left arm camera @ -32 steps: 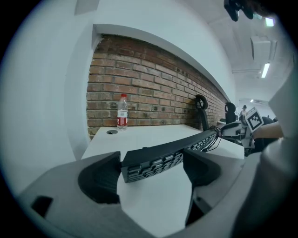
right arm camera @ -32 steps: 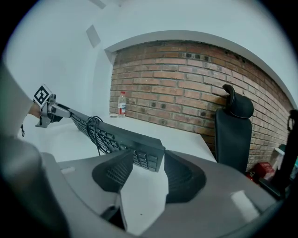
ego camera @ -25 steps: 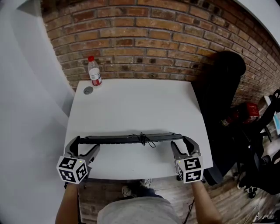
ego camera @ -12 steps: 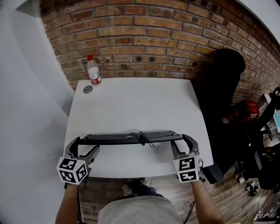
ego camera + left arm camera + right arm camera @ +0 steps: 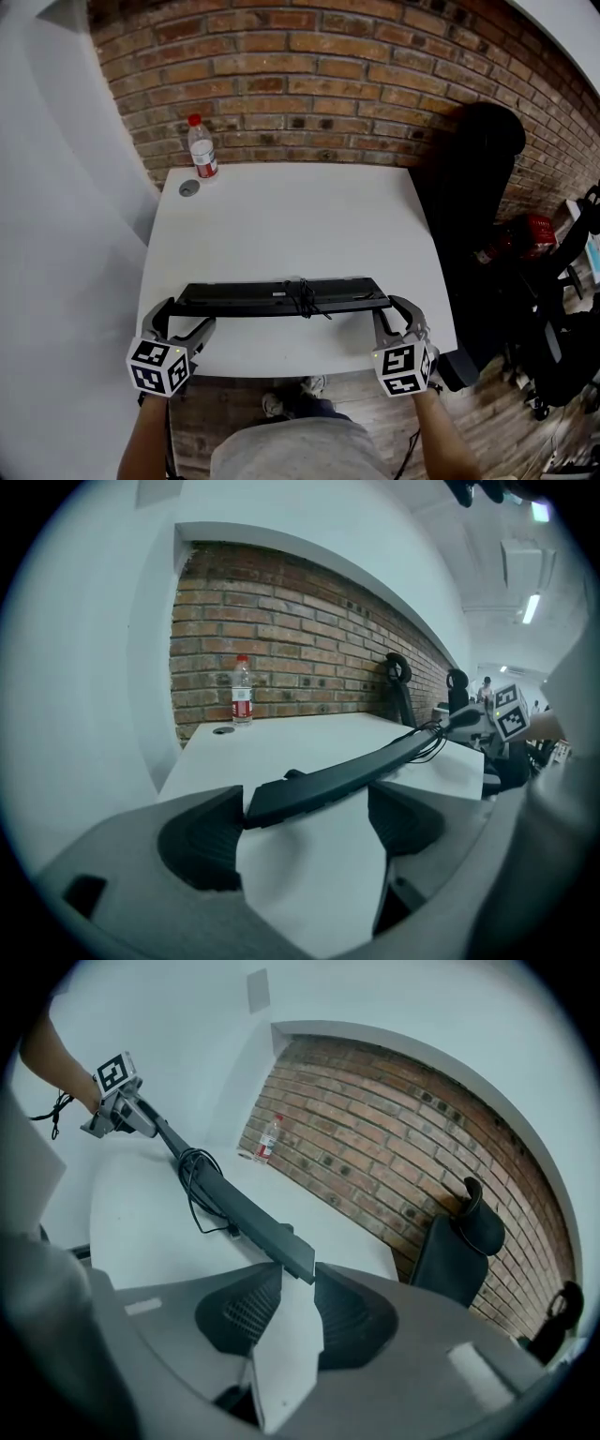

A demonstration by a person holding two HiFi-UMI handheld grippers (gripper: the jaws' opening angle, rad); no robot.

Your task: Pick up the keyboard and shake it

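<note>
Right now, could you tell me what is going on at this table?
A person holds a gripper in each hand at the ends of a black keyboard on the white table. The right gripper is closing its jaws on the keyboard's right end, which looks pinched between them. The left gripper has its jaws wide apart around the left end, not gripping it. A water bottle stands at the far left corner.
</note>
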